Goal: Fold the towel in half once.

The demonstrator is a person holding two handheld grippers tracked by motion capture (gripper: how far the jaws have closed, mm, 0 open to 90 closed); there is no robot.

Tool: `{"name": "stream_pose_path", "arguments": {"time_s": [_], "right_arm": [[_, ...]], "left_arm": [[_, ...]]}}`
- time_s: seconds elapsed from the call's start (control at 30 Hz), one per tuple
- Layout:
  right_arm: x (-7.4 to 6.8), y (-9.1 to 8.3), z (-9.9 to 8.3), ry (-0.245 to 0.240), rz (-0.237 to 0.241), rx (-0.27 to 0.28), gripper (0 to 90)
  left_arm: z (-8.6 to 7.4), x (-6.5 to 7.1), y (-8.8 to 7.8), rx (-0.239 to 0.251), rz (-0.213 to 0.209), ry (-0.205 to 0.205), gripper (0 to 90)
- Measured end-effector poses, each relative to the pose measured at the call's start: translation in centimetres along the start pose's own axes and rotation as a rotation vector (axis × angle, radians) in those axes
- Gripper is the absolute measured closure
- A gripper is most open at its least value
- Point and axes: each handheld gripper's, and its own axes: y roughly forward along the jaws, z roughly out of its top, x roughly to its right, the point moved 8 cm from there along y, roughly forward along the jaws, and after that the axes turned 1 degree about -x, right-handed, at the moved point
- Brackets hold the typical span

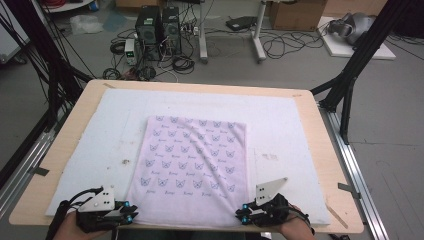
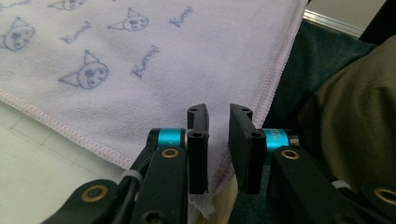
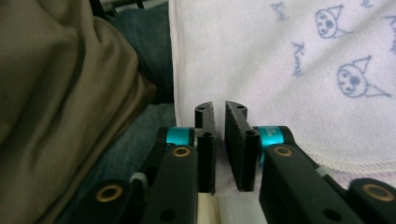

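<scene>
White padding covers the wooden desk, and a lilac cat-print towel lies flat, reaching the near edge. Nothing looks folded yet. At its near-left corner the left gripper points inward, jaws slightly apart straddling the hem; at the near-right corner the right gripper mirrors it.

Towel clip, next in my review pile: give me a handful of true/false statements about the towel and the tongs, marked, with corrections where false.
1. The towel lies spread flat on the white mat. True.
2. The towel is plain, with no print. False: it carries small cat-face drawings and script words.
3. The left tongs sit at the towel's near left corner. True.
4. The right tongs are at the towel's far edge. False: they are at its near right corner.
5. Both tongs have lifted the towel off the mat. False: it lies flat, and each pair of jaws shows a gap.
</scene>
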Motion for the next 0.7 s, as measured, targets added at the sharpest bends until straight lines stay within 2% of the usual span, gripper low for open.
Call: {"name": "stream_pose_path", "arguments": {"time_s": [0.1, 0.27, 0.37, 0.57, 0.7], "right_arm": [[0.6, 0.2, 0.3, 0.003, -0.020, -0.003, 72.6], [2.6, -0.2, 1.1, 0.040, -0.088, 0.053, 63.9], [3.9, -0.4, 1.4, 0.062, -0.132, 0.089, 58.6], [6.0, -0.5, 1.7, 0.090, -0.191, 0.102, 52.5], [7.3, -0.9, 1.8, 0.117, -0.228, 0.132, 48.4]], "left_arm": [[0.3, -0.4, 0.0, 0.016, 0.014, -0.002, 74.8], [1.3, -1.7, 0.0, 0.060, 0.048, -0.017, 69.4], [1.8, -2.7, 0.1, 0.085, 0.071, -0.035, 66.1], [3.2, -5.0, 0.9, 0.145, 0.103, -0.082, 62.2], [4.1, -6.3, 1.7, 0.168, 0.128, -0.092, 58.6]]}}
